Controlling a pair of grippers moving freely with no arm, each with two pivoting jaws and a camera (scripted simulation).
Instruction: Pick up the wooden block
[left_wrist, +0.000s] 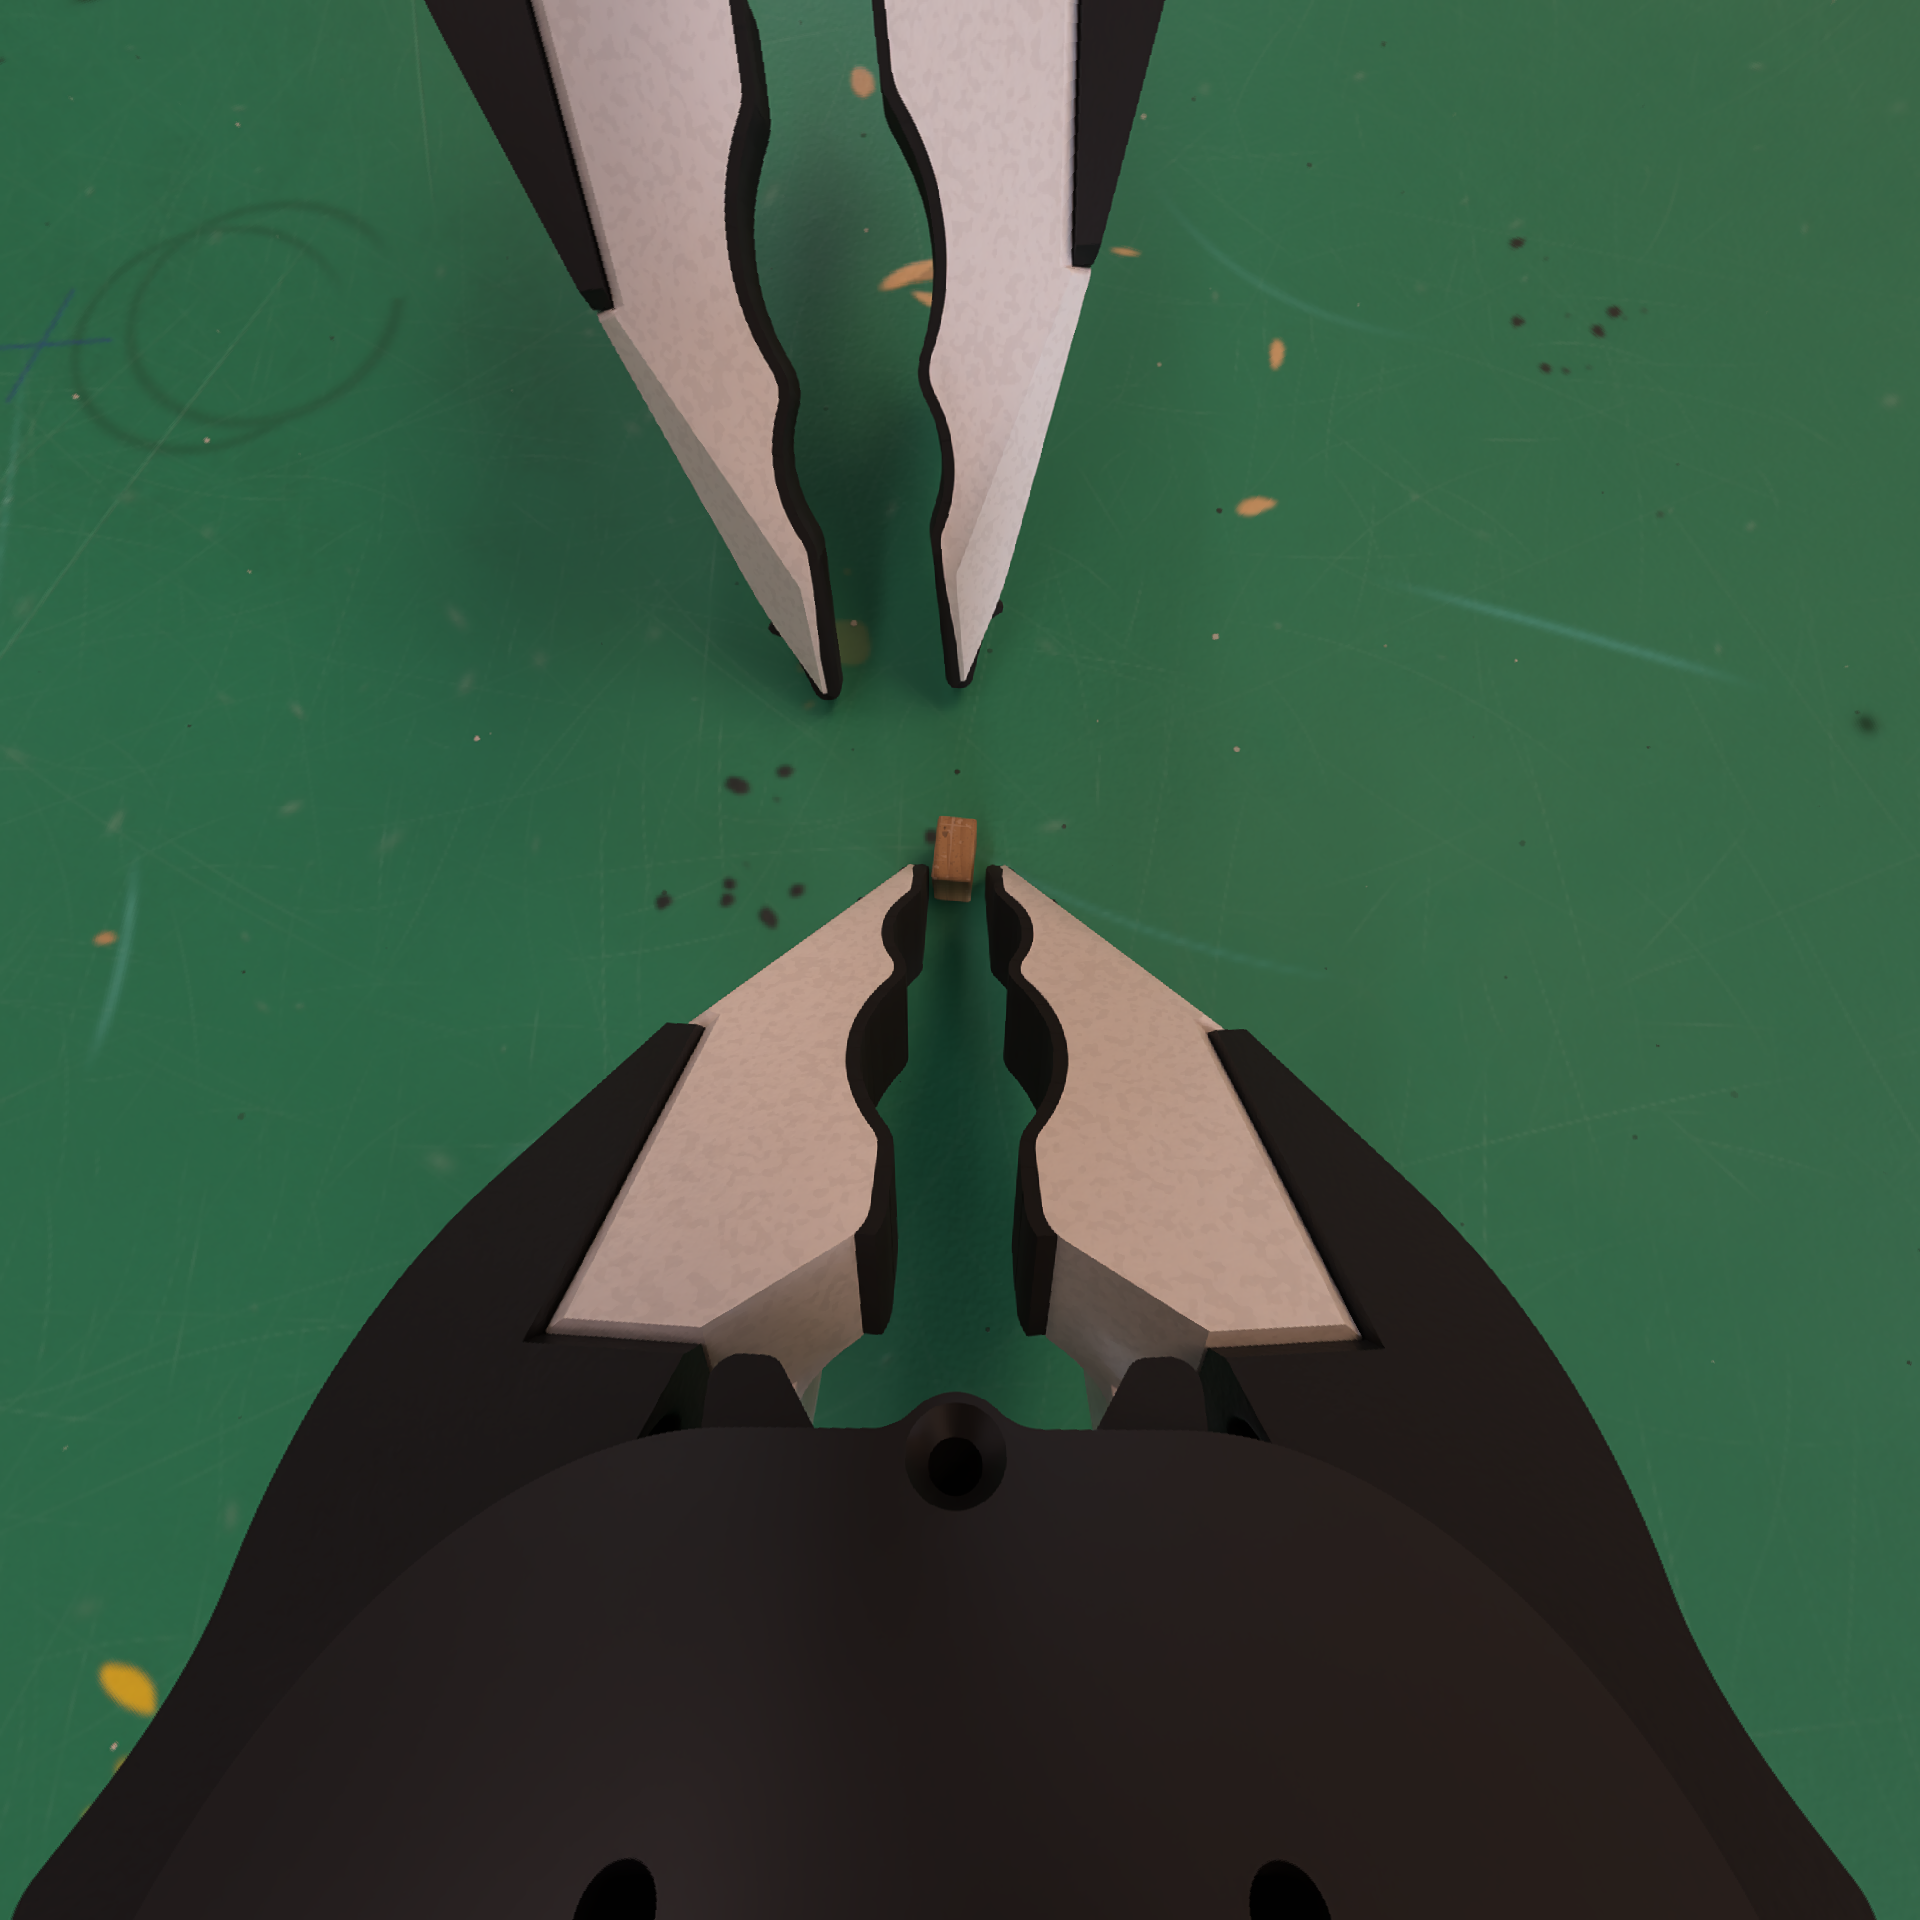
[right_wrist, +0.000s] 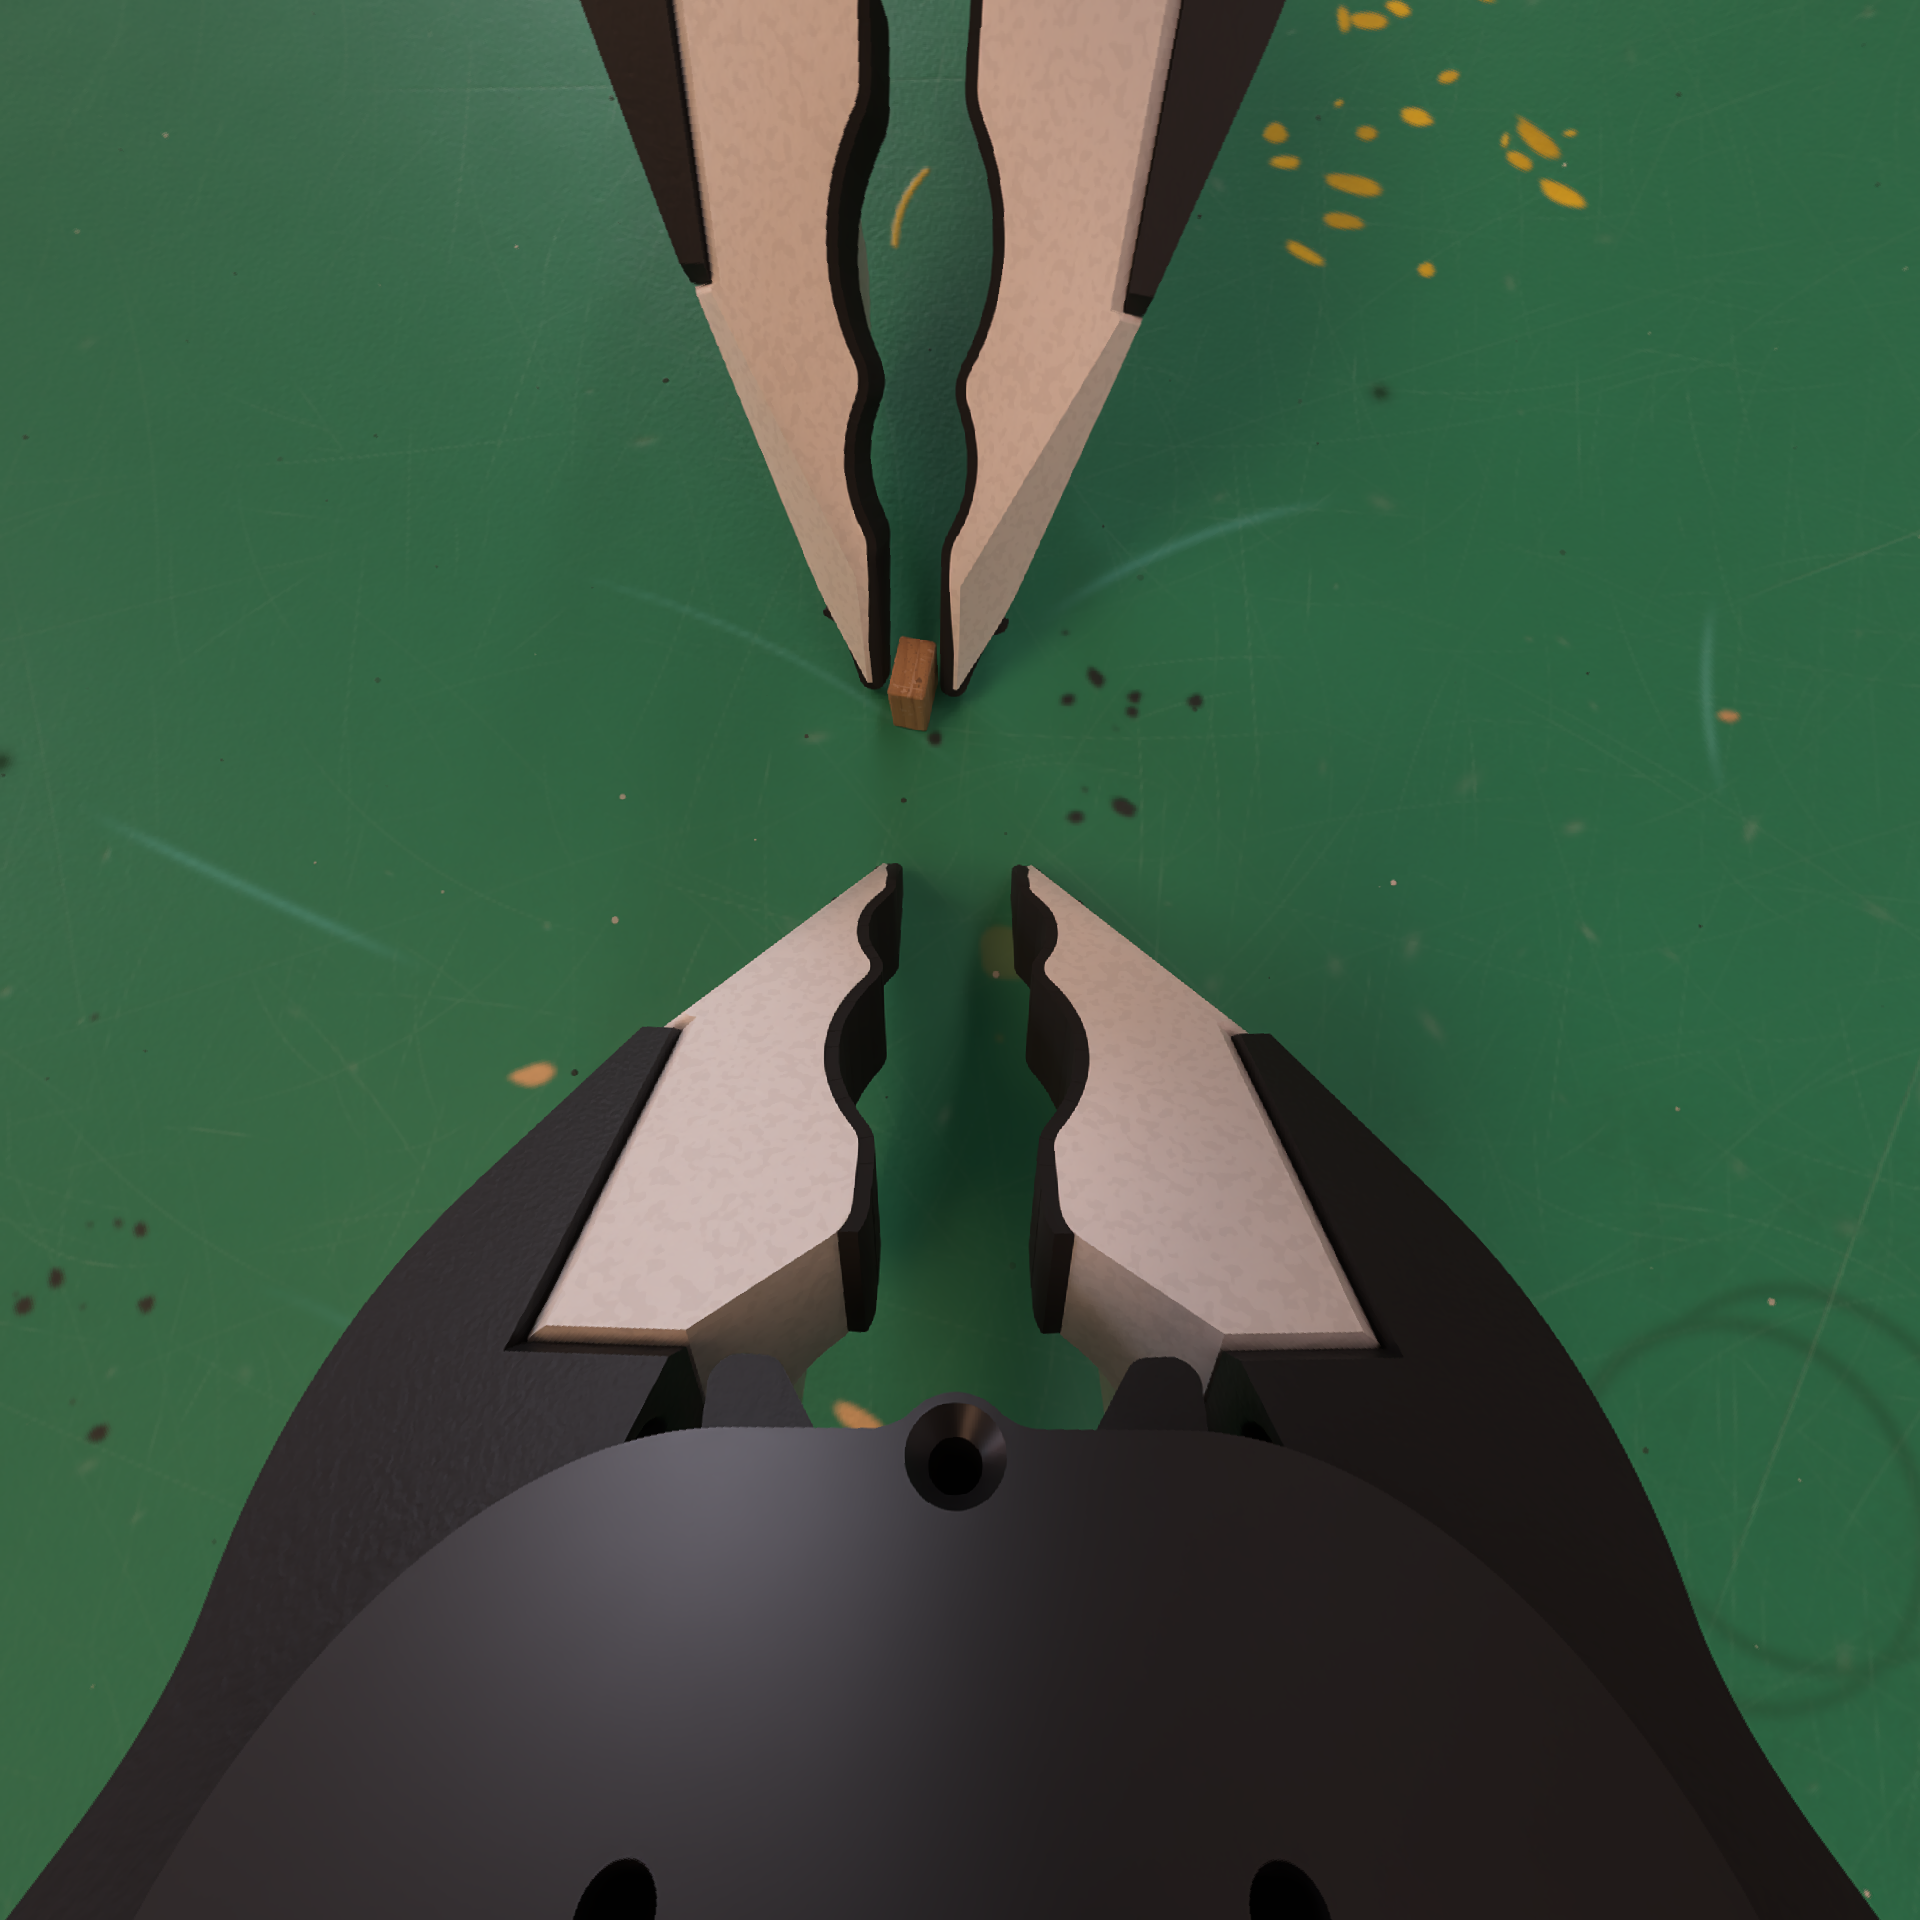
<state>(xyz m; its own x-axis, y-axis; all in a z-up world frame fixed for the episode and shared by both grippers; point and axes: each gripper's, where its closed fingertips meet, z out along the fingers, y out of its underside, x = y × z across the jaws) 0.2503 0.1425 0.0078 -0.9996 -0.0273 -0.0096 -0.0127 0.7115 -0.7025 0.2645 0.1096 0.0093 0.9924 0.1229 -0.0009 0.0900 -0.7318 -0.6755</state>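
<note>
Clearly the step in hand is the close-in on the wooden block (left_wrist: 954, 852), a tiny tan piece standing on the green desk (left_wrist: 312, 1039) between the two facing sets of tongs. The left tongs (left_wrist: 954, 871) are released, their tips spread a little wider than the block, which sits just at their mouth; from the right wrist view the block (right_wrist: 912, 683) appears to stand between those tips, though whether the pads touch it I cannot tell. The right tongs (right_wrist: 956, 868) are likewise released and hold nothing, with bare desk between them and the block. To do this well, the left tongs should probably be eased forward a touch so the block sits fully within the flat ends of the fingers, not at their very points, then closed slowly and evenly. So small a piece could tip or squirt out if one finger (left_wrist: 918, 894) meets it first. Keep the tips low to the desk, and lift only once the grip looks square.
</note>
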